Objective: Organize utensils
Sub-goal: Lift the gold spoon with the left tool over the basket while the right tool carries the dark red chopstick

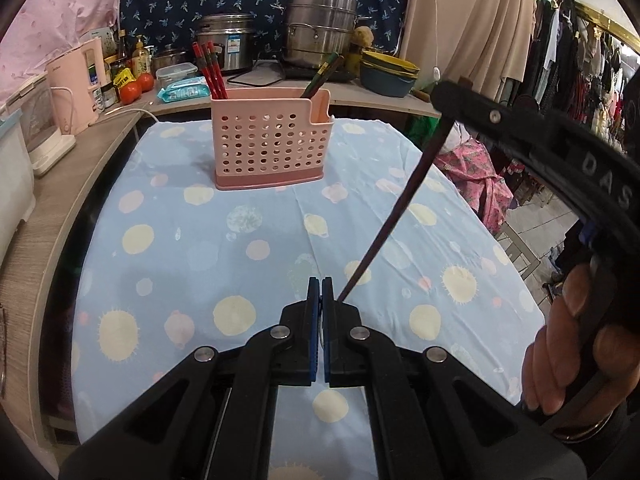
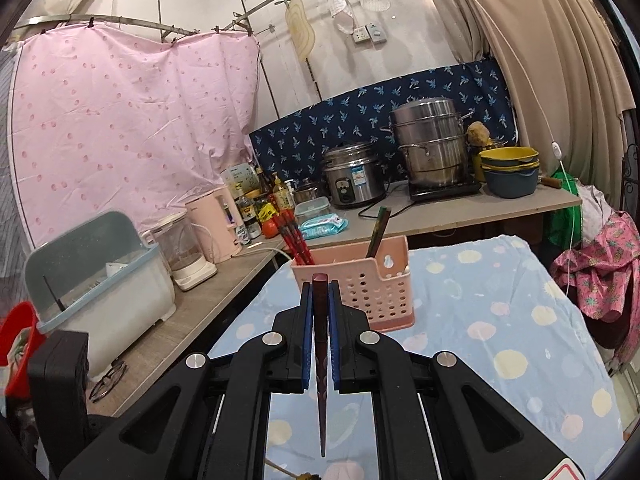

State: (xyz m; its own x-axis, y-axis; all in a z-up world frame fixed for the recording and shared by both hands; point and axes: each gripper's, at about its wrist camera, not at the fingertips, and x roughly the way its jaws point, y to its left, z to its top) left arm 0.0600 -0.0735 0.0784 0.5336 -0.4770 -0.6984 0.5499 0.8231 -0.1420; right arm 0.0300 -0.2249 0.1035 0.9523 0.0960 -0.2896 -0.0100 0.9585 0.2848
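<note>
The right gripper pinches a dark chopstick between its blue pads, thick end toward the far side, thin tip pointing back near the camera. In the left wrist view the same chopstick slants from the right gripper's tip down toward the left gripper, whose fingers are pressed together with nothing between them.

The pink perforated holder stands upright near the far edge of the spotted blue tablecloth, with red chopsticks in its left end and dark ones in its right compartment. Bare cloth lies between holder and grippers. A wooden counter borders the table's left and far sides, carrying a pink kettle and steel pots.
</note>
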